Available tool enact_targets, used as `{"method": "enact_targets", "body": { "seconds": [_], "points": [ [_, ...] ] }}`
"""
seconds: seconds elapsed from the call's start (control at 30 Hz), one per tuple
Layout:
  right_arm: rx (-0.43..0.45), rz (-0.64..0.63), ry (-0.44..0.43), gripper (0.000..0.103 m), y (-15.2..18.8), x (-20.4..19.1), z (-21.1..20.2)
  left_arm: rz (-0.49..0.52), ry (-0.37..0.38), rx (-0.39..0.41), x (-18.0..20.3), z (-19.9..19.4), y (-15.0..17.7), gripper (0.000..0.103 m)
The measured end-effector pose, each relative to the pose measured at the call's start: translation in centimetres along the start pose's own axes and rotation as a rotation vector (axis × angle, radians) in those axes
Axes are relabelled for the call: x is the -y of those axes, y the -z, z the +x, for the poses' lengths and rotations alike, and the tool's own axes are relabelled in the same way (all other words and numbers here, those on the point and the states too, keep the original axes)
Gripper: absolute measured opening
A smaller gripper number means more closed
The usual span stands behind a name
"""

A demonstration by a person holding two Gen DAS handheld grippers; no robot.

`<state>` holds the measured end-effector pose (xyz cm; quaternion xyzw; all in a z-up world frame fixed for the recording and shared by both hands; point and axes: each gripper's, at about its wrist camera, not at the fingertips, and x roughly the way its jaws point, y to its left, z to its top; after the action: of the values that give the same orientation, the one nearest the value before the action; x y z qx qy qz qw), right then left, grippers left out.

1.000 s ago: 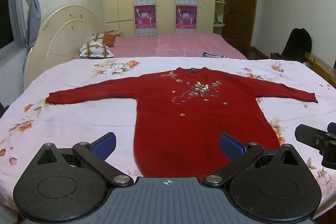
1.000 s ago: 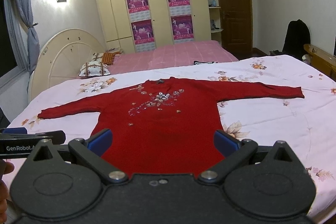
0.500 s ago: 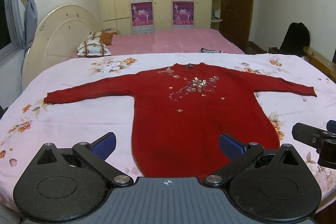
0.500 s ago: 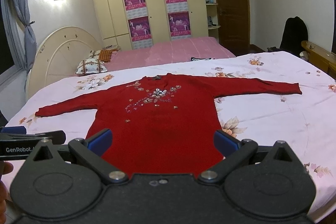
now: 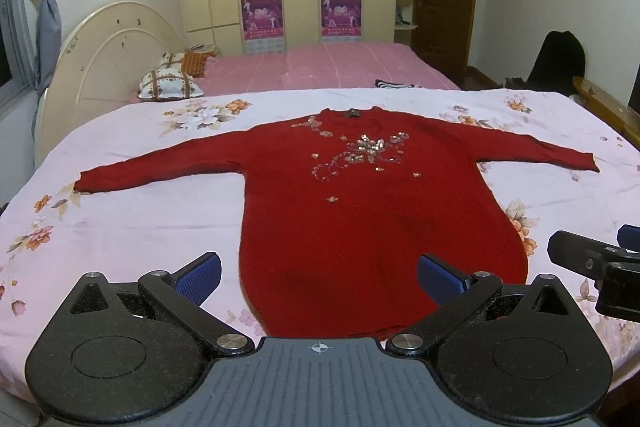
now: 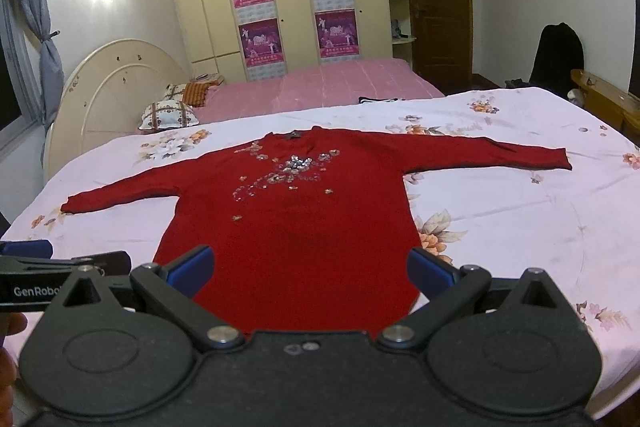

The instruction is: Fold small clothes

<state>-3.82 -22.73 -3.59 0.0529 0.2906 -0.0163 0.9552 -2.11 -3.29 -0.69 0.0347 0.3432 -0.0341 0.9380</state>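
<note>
A red long-sleeved sweater (image 5: 360, 219) (image 6: 296, 227) with sequin flowers on the chest lies flat, face up, on a pale pink floral bedsheet (image 5: 120, 219) (image 6: 520, 227), both sleeves spread out sideways. My left gripper (image 5: 318, 277) hovers open above the hem, its blue pads wide apart and holding nothing. My right gripper (image 6: 310, 271) is open too, over the hem's right part, with nothing between its pads. Each gripper shows at the edge of the other's view.
A second bed with a pink cover (image 5: 328, 67) and pillows (image 5: 170, 87) lies behind, with a cream round headboard (image 5: 104, 67) at left. Wardrobe doors with posters (image 6: 296, 7) fill the back wall. A wooden bed frame (image 6: 604, 103) and a dark bag (image 6: 558, 55) stand at right.
Both cameras have tilted or risen slightly, so the sweater sits a little lower and farther in view. The sweater itself has not moved, and both grippers stay open.
</note>
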Motion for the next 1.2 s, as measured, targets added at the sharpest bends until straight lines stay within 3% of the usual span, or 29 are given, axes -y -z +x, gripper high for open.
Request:
{"method": "enact_targets", "body": {
  "seconds": [1.2],
  "points": [
    [-0.023, 0.014, 0.053, 0.102, -2.3, 3.2, 4.2, 0.015, -0.006, -0.041, 2.4, 6.0, -3.5, 0.103]
  ]
}}
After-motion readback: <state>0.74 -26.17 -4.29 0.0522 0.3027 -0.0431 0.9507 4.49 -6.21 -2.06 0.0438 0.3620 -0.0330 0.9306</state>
